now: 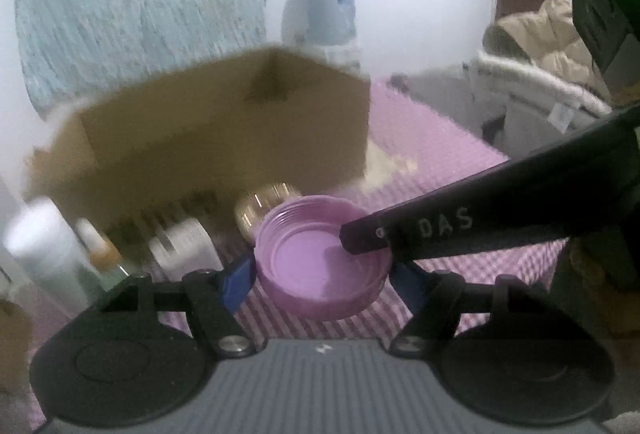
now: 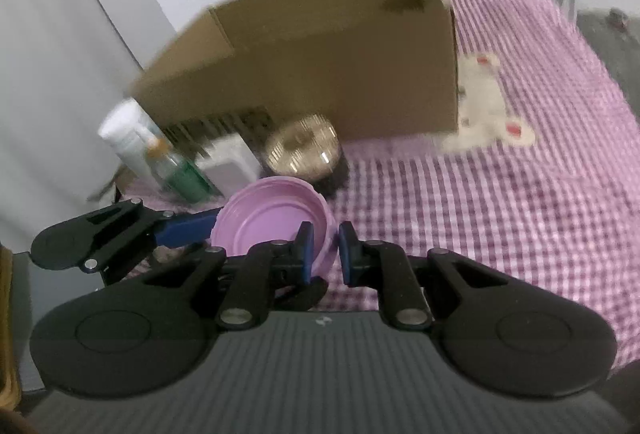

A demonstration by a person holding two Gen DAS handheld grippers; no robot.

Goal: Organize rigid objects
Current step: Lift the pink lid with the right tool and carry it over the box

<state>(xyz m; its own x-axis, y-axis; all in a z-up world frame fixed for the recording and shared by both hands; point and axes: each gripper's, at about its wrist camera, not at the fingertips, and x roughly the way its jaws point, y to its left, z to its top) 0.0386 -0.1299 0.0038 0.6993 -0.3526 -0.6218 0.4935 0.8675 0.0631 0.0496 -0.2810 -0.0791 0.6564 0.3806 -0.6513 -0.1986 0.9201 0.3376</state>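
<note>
Purple lid (image 1: 322, 266) clamped across left gripper (image 1: 320, 276) pads; right gripper (image 2: 326, 252) pinches its rim

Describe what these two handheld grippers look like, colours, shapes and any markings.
Both match: a grey ribbed body, black rounded paddle-shaped arms with silver pivot screws, and blue pads on the fingers. The left gripper shows this in its own view; the right gripper carries pale lettering reading DAS along one black finger.

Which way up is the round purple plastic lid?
Hollow side up: the round purple plastic lid shows its threaded inner wall and empty inside, tilted slightly in the right wrist view.
</note>
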